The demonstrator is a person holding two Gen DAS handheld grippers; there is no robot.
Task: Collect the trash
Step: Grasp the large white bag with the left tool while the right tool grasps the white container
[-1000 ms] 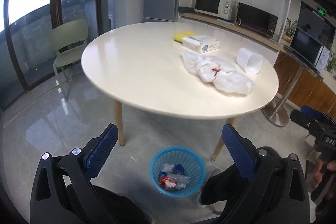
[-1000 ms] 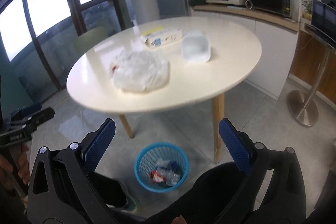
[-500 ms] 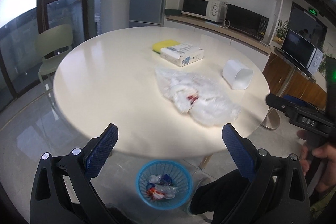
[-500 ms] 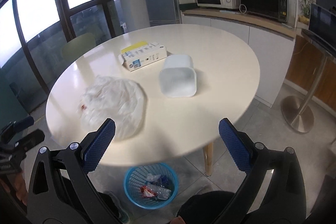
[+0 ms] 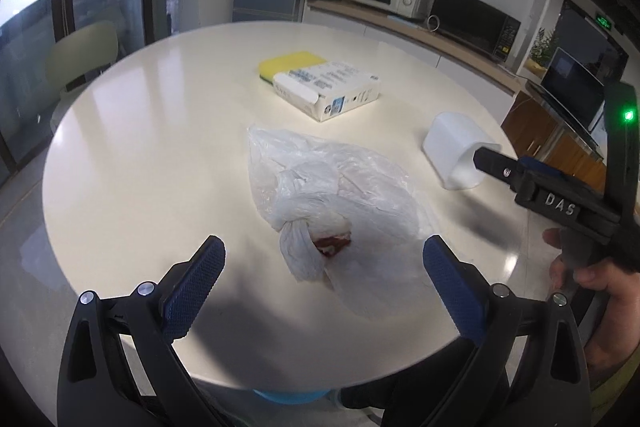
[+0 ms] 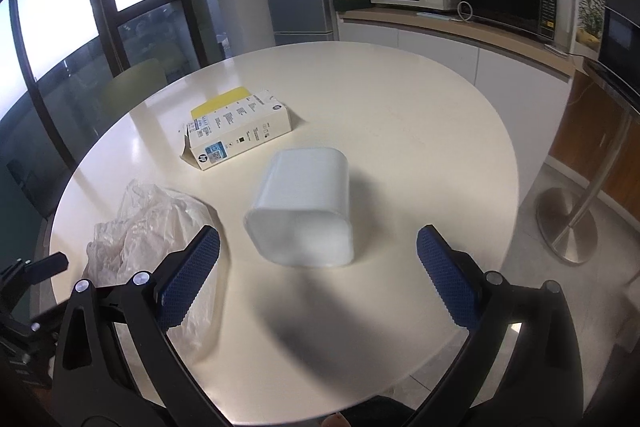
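We hold the left gripper [image 5: 323, 263] over the near edge of the round table [image 5: 152, 131], fingers spread wide w/ nothing between them; the knotted plastic bag [image 5: 336, 195] lies on the table right in front of it. Our right gripper [image 6: 318, 253] is also wide apart & empty, lined up on the white container [image 6: 304, 211], which lies on its side w/ its mouth facing us. Behind both sits a cardboard box [image 6: 236, 131], partly on top of a yellow sponge [image 5: 290, 63]. A blue bin [image 5: 290, 395] peeks out below the table edge.
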